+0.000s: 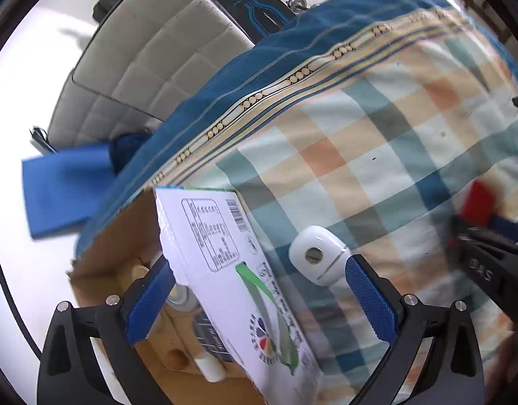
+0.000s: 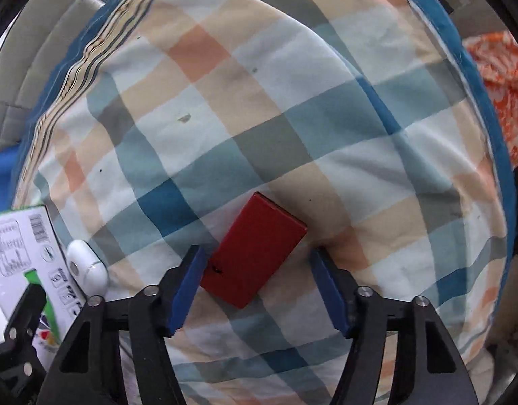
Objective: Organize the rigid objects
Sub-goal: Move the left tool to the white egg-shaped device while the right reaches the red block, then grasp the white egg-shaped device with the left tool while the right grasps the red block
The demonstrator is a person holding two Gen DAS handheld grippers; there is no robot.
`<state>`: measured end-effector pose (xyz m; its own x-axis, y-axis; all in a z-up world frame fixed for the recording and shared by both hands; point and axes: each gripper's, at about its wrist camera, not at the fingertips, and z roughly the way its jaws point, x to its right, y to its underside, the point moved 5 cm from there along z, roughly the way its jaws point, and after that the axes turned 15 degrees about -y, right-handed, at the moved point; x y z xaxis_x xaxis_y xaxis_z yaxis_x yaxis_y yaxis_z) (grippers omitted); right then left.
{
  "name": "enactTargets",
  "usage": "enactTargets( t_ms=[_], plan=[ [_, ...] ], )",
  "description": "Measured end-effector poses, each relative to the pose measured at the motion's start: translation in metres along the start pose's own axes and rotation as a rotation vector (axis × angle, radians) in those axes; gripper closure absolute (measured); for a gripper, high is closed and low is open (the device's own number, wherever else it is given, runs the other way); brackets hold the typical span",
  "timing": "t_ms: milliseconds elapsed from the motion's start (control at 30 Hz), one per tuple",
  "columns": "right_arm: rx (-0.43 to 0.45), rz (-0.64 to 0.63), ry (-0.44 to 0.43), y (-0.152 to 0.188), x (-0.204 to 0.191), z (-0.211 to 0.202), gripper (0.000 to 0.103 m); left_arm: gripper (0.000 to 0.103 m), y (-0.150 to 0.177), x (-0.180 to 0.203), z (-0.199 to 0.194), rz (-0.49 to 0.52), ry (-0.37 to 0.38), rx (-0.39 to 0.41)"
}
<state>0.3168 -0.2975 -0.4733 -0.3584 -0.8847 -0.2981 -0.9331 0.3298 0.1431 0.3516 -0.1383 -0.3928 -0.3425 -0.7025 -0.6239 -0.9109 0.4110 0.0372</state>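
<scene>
My right claw is wide open and grips nothing. The red box lies flat on the checked blanket between its two blue fingers. The left finger is just beside the near corner of the box, and I cannot tell if it touches. The right finger is well apart from it. The box lies slanted to my claw, so if I squeeze now I think it may spin or pop out. The bed is soft too, so pushing down could sink the box into the blanket.

My left claw is open as well. The white carton runs through the gap, close to one finger, but nothing squeezes it. The carton leans on the rim of the cardboard box, which already has a few things inside. I think a bump from my claw could tip it over.

A little farther, the small white gadget rests on the blanket next to the carton. It looks round and smooth, so it may slip.

Beyond the blanket's blue edge is a grey padded headboard.
</scene>
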Motion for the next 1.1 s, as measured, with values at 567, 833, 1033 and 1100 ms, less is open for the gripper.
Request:
enactTargets(
  t_ms=[567, 833, 1033, 1100],
  plan=[
    [-0.056, -0.122, 0.084, 0.021, 0.050, -0.024, 0.066, 0.001, 0.015, 0.029, -0.031, 0.190, -0.337, 0.249],
    [-0.078, -0.133, 0.077, 0.026, 0.057, -0.025, 0.066, 0.001, 0.006, 0.096, -0.002, 0.522, -0.356, 0.182],
    [-0.083, -0.129, 0.070, 0.020, 0.064, -0.027, 0.066, 0.001, 0.012, 0.120, 0.021, 0.606, -0.303, 0.109],
    [-0.085, -0.129, 0.070, 0.019, 0.065, -0.028, 0.066, 0.008, 0.009, 0.119, 0.021, 0.595, -0.266, 0.088]
  ],
)
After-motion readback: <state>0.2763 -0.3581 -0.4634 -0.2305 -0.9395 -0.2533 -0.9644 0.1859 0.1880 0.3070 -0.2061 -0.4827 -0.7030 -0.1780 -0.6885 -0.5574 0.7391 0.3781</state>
